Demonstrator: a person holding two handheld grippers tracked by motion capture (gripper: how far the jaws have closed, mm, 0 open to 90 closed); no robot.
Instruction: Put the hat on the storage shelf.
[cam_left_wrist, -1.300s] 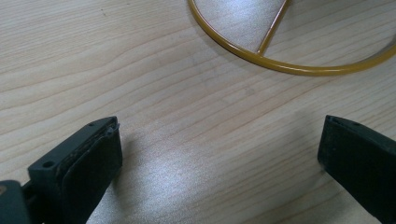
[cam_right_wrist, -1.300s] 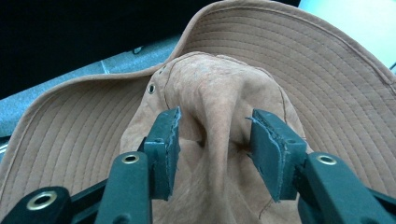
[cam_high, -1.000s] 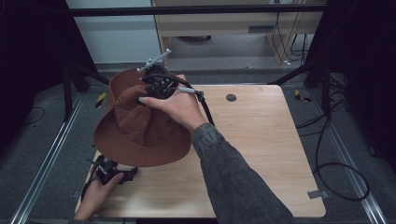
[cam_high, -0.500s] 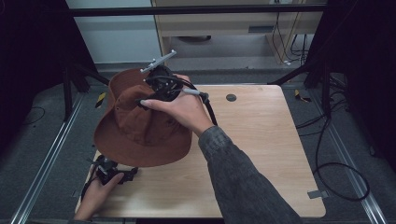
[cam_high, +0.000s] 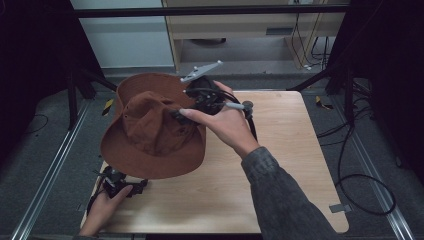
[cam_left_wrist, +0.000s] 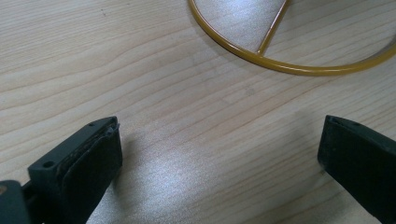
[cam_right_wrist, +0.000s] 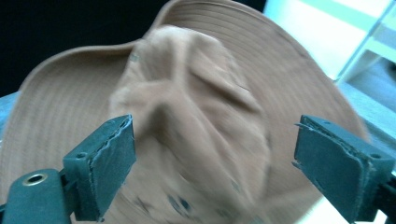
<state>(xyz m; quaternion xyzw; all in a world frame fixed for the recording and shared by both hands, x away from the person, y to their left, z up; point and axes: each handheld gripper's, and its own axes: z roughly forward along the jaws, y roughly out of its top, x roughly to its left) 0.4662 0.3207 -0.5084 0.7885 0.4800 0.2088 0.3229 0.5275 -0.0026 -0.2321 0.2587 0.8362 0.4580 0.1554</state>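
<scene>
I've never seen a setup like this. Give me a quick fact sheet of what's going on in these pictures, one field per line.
Setting: a wooden table seen from above, a person working at it
Main object: a brown brimmed hat, propped up tilted above the table's left part
Right gripper: jaws open, up at the hat's crown, hat close ahead in its own view
Left gripper: jaws open, low at the near left of the table, beneath the hat's brim
Other item: a yellow wire ring lying on the wood ahead of the left gripper
Hat's support: hidden
</scene>
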